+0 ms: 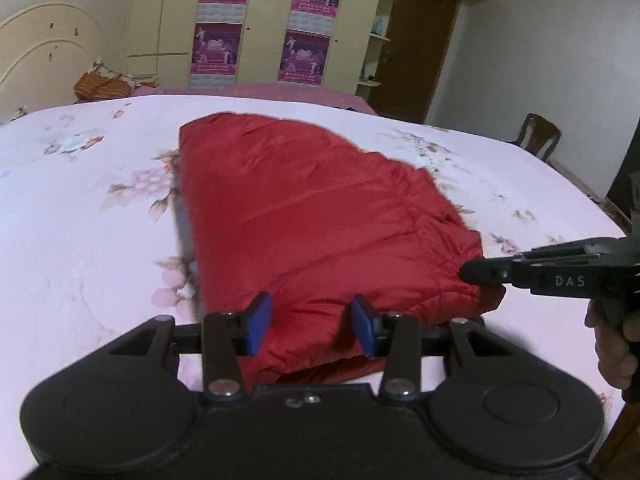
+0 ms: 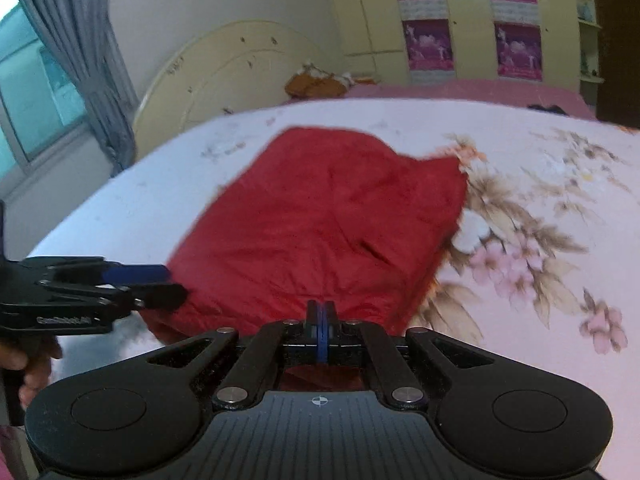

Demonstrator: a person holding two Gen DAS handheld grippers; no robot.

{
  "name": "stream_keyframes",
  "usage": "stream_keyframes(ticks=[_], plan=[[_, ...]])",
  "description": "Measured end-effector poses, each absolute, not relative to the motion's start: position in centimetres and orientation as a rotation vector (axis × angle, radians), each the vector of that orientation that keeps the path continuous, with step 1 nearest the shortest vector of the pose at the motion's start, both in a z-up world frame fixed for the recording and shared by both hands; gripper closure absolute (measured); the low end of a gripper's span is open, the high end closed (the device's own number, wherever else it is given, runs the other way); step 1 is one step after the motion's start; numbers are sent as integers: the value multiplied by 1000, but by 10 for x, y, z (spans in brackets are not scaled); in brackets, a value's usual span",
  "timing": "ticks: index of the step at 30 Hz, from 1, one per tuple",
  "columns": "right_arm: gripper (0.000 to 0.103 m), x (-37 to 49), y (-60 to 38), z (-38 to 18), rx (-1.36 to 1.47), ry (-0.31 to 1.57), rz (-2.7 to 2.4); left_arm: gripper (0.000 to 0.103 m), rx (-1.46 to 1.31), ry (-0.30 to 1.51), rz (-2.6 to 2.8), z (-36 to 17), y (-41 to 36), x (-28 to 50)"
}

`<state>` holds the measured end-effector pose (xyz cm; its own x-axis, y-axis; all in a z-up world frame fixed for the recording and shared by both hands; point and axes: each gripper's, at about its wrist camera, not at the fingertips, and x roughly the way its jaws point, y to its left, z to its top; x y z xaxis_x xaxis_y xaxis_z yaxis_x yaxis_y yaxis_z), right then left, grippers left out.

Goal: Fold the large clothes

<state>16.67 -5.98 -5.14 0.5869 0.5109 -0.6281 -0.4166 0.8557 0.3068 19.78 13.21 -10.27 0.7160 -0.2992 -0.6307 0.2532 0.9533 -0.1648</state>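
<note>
Across the bed, which fills most of both views with its flowered sheet, we see the red jacket lying folded into a thick pad near the close edge. It looks padded and soft, light for its size, with a smooth shell that may slip, so we judge it best to pinch the near hem or the corners, through several layers at once. Our left tool stands at the near edge with its blue pads apart, the fabric between them but not clearly pressed. Our right tool has its pads together at the hem; whether cloth is caught between them we cannot tell, because the tool body hides that edge. Both views are blurred, and the sleeves and collar are tucked out of sight.
</note>
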Motion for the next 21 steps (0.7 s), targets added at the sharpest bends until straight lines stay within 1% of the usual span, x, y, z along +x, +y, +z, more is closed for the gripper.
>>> stream_keyframes(ticks=[7, 9, 11, 15, 20, 21], plan=[[103, 170, -54, -78, 128, 814, 522, 59, -60, 709, -254, -112, 130, 194], [103, 165, -54, -69, 126, 812, 509, 61, -74, 709, -237, -104, 131, 190], [103, 153, -60, -52, 137, 765, 508, 61, -77, 690, -232, -94, 132, 179], [103, 134, -72, -33, 156, 748, 477, 61, -93, 694, -206, -81, 132, 160], [103, 106, -80, -10, 188, 725, 440, 56, -96, 683, -171, -62, 121, 136], [103, 100, -80, -6, 189, 722, 437, 53, -95, 674, -170, -58, 118, 132]])
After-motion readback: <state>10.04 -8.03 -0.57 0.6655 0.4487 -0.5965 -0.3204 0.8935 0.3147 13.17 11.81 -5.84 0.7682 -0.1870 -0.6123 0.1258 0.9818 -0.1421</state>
